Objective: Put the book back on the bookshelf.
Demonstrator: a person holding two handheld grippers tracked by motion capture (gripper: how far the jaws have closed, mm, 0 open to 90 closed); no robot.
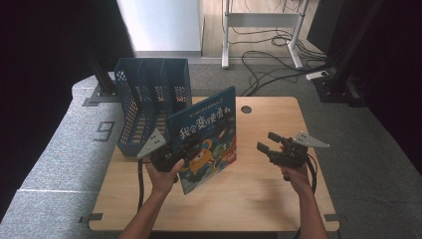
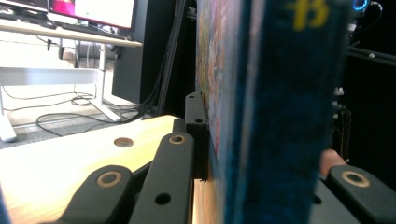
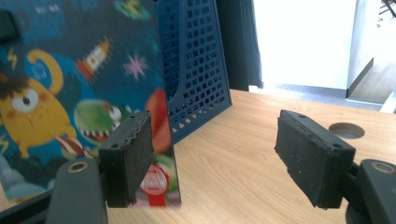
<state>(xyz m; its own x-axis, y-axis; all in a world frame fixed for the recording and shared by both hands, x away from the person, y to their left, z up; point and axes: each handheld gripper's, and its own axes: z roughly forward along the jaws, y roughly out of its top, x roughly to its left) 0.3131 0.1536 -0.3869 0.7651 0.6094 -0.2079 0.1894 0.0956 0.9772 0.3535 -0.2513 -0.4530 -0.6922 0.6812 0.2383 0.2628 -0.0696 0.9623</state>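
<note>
Picture book (image 1: 206, 134) in blue, its cover crowded with cartoon monsters, is held upright and slightly tilted above the wooden table (image 1: 259, 189) by the left gripper (image 1: 175, 154), whose jaws are clamped on its lower left edge — in the left gripper view the book's edge is seen pressed against the black jaw. Behind the book, at about eleven o'clock from it, a blue mesh file rack (image 1: 149, 94) is stood at the table's far left corner. The right gripper (image 1: 271, 144) is held well apart from the book, at about three o'clock (over bare wood), its jaws spread wide with nothing between them — the pads (image 3: 128, 158) are seen apart in the right gripper view.
</note>
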